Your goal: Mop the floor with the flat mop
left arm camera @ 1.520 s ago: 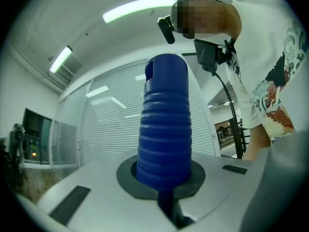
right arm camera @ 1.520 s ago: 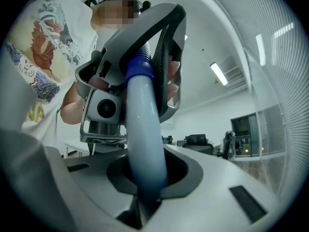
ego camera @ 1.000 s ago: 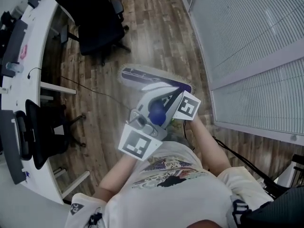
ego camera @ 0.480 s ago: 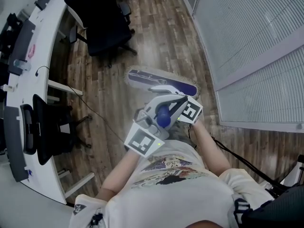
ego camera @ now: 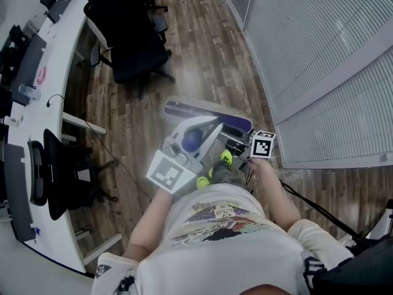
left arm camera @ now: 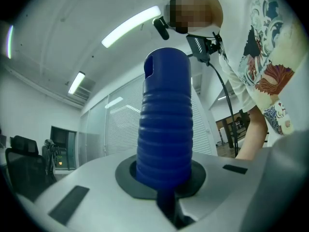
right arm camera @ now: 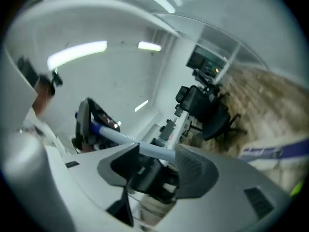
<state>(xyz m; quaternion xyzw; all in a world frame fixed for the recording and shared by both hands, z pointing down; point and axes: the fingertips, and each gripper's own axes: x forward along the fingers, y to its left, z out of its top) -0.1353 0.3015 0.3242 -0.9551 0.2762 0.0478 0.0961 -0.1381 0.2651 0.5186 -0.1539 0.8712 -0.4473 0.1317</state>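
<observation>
the flat mop (ego camera: 212, 113) rests with its mop head (ego camera: 184, 109) flat on the wooden floor (ego camera: 202, 35). the head is just in front of the person's shoes (ego camera: 225, 157), near the floor's right edge where the wall of white blinds (ego camera: 319, 54) begins. the head is dark blue with a pale fringe around it, and it lies crosswise to the person. the left gripper (ego camera: 194, 135) is clamped on the top end of the mop, on the blue ribbed grip (left arm camera: 164, 124). in the left gripper view this grip fills the gap between the two jaws, and they sit tight on its sides. the right gripper (right arm camera: 155, 163) is to the right of the left one in the head view (its marker cube (ego camera: 263, 145) shows at the end of the person's right forearm). its jaws have just been opening and now stand apart. the pale pole (right arm camera: 120, 138) passes across between their tips and runs on up to the left gripper, but the pads do not press on it. along the floor's left edge runs a curved white desk (ego camera: 55, 60). a black office chair (ego camera: 132, 42) stands at the far side and another chair (ego camera: 61, 171) is pushed close to the desk edge.
</observation>
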